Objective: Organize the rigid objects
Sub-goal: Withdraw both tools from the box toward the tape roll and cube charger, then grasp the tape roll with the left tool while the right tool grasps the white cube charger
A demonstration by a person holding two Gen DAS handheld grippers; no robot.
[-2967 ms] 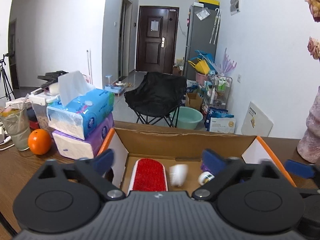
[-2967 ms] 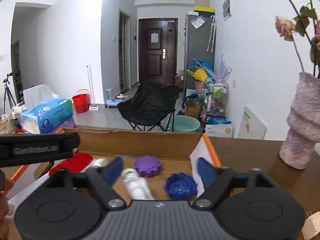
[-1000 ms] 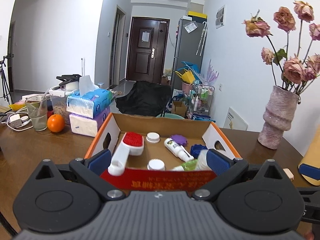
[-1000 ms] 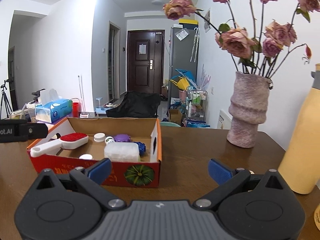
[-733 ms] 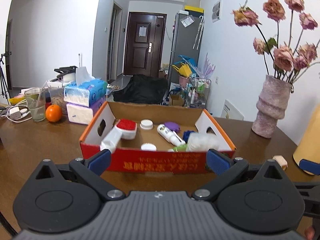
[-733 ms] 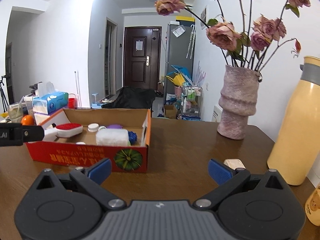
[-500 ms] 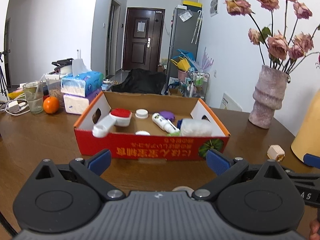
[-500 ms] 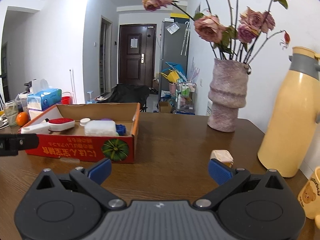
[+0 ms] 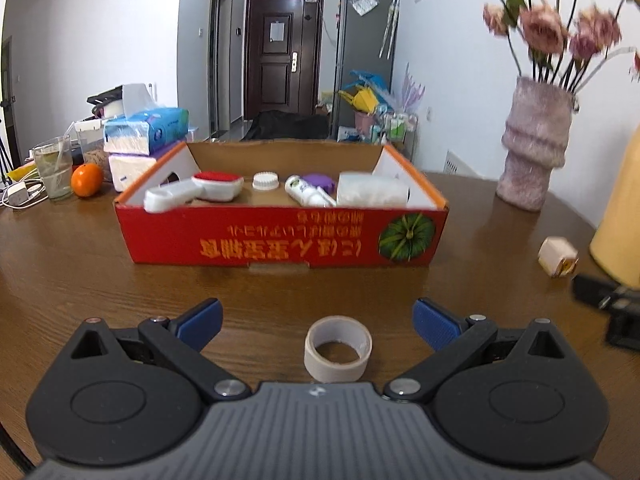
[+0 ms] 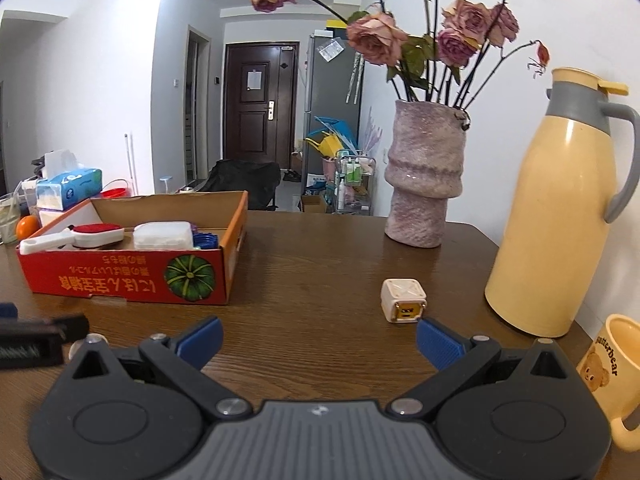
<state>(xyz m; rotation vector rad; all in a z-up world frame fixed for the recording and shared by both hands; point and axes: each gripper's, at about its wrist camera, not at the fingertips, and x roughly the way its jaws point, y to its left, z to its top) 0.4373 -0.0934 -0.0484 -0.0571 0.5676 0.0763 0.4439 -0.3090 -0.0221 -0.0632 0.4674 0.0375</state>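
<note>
- Your left gripper is held low over the wooden table, its two blue-tipped fingers spread wide and gripping nothing.
- A roll of tape lies flat on the table between those fingers, nearer the gripper body than the tips, touching neither finger.
- Your right gripper is also spread wide and empty, hovering over bare wood.
- A small white cube with a yellow face on its near side sits on the table just beyond the right gripper's right fingertip, apart from it.
- Beyond the tape stands a red cardboard box, open at the top, with upside-down yellow lettering and a green pumpkin picture on its near wall.
- Inside the box, from its left end: a white brush with a red pad leaning on the near wall, a round white cap, a white bottle lying down, a purple lid behind the bottle, and a white rectangular container at the right end.
- To the box's right, well apart, a yellow thermos jug stands near the table edge, with a yellow bear mug nearer you.
- Behind the cube, a pink textured vase holds dried roses.
- To the box's left sit an orange, a drinking glass and two stacked tissue packs.
</note>
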